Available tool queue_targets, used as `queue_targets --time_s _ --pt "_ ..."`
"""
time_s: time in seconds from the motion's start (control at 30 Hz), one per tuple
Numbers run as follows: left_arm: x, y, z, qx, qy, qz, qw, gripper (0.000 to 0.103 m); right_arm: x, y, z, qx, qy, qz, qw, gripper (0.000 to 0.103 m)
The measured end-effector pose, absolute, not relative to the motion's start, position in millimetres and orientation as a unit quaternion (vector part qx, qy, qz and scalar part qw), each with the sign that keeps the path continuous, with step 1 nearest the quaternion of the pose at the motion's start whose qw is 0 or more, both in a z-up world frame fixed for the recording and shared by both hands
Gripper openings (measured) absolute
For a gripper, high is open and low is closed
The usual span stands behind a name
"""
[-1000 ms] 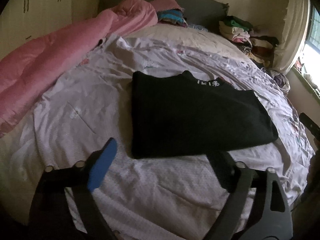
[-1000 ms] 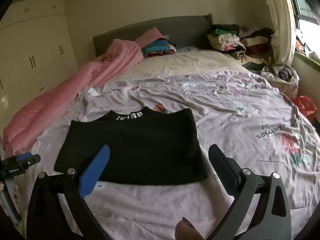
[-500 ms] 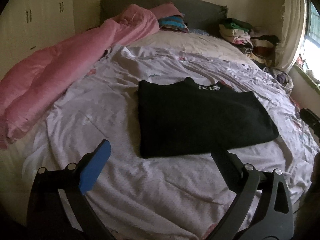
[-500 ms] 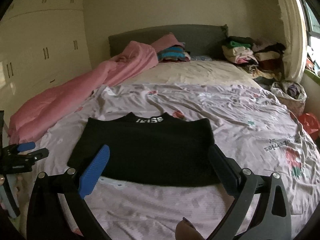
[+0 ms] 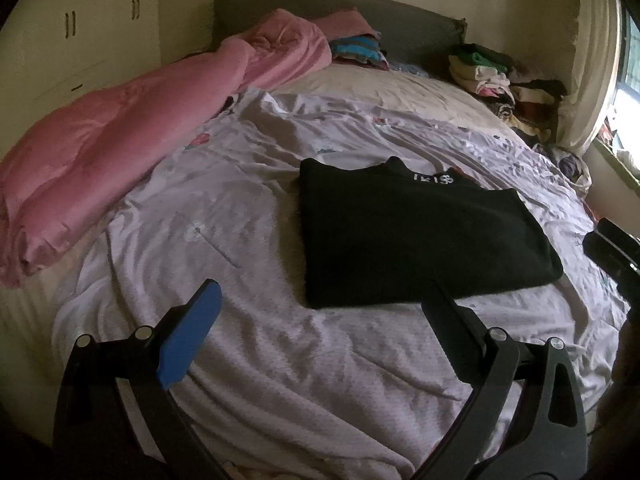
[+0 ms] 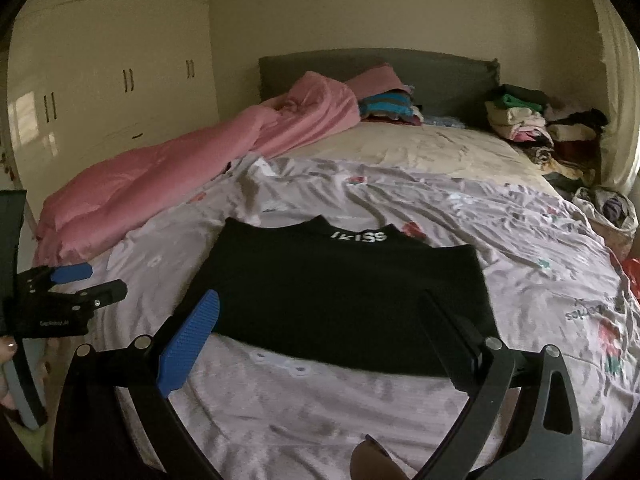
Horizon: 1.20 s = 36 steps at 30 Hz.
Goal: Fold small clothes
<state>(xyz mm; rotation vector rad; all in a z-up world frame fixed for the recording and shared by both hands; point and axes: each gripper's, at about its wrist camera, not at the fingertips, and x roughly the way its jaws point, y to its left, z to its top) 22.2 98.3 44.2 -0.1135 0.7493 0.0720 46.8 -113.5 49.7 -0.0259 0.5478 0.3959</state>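
Both claws, the left gripper (image 5: 320, 312) and the right gripper (image 6: 320, 316), are held wide open and empty; the left's jaws have just been opening. 1 folded black top (image 6: 340, 296) is laid flat on the bedsheet (image 6: 520, 240), collar pointing at the headboard (image 6: 400, 68), long axis crosswise, just beyond both claws

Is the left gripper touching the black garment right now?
Apart. The right wrist view shows the left gripper open and empty at the far left, with bare floral sheet between it and the black garment.
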Motion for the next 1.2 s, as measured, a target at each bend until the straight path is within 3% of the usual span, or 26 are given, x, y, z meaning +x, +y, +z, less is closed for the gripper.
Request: queue_targets --time_s 1.2 --pt "38 180 31 -0.096 0.368 0.102 0.919 0.093 63 12 7 -0.101 0.316 0.266 0.905 0.099"
